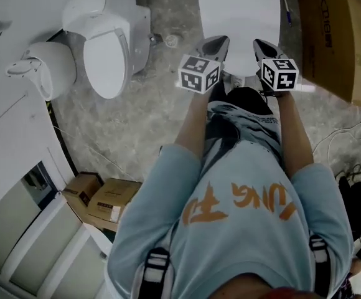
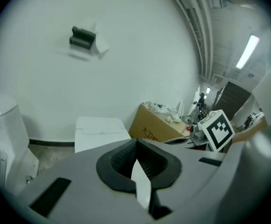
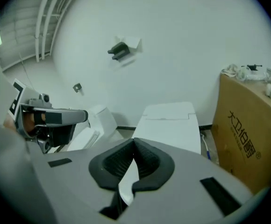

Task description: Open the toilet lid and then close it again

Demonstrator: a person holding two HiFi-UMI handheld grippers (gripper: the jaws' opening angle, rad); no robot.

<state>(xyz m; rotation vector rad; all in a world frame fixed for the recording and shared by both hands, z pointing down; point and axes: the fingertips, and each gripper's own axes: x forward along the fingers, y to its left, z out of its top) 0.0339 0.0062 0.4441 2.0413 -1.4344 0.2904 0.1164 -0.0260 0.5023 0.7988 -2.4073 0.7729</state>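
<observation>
Straight ahead of the person stands a white toilet [image 3: 169,125], smooth and boxy. Its flat lid [image 1: 238,11] is down. The floor [image 1: 137,117] is grey stone with cloudy marks. Both grey grippers are held up side by side, just in front of the toilet and not touching it. The left gripper [image 1: 215,42] is shut tight with nothing in it. The right gripper [image 1: 264,45] is shut and empty too. Their black pads [image 3: 115,160] are ribbed. A rounder white toilet [image 1: 106,48] sits off to the left. A brown cardboard box [image 1: 336,36] stands at the right.
</observation>
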